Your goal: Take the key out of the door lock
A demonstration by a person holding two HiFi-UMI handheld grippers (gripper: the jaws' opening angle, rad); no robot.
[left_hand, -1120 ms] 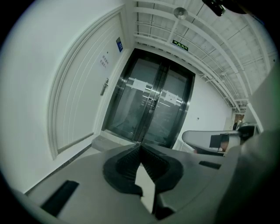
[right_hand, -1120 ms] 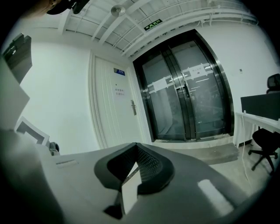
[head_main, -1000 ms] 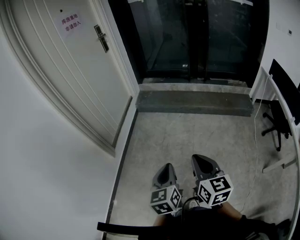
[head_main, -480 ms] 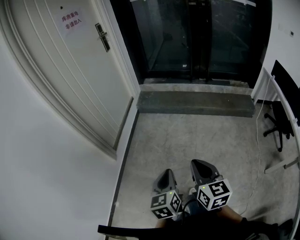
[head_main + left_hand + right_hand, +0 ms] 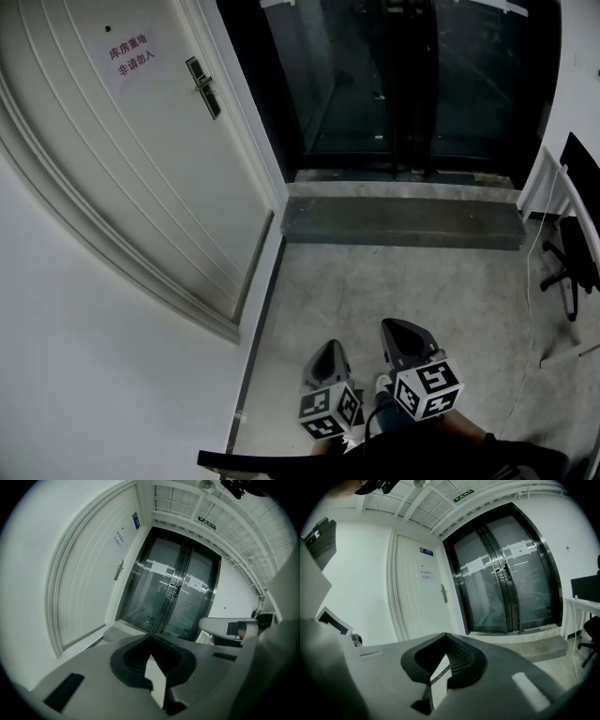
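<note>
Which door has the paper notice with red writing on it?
The white door at the left; the notice hangs beside its lever handle. The other doors are dark glass.

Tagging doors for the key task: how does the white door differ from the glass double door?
The white door is opaque, single-leaf, with a paper notice and lever handle; the glass double door is dark, see-through, two-leaf. White door on the left wall, glass double door straight ahead. Both look shut.
</note>
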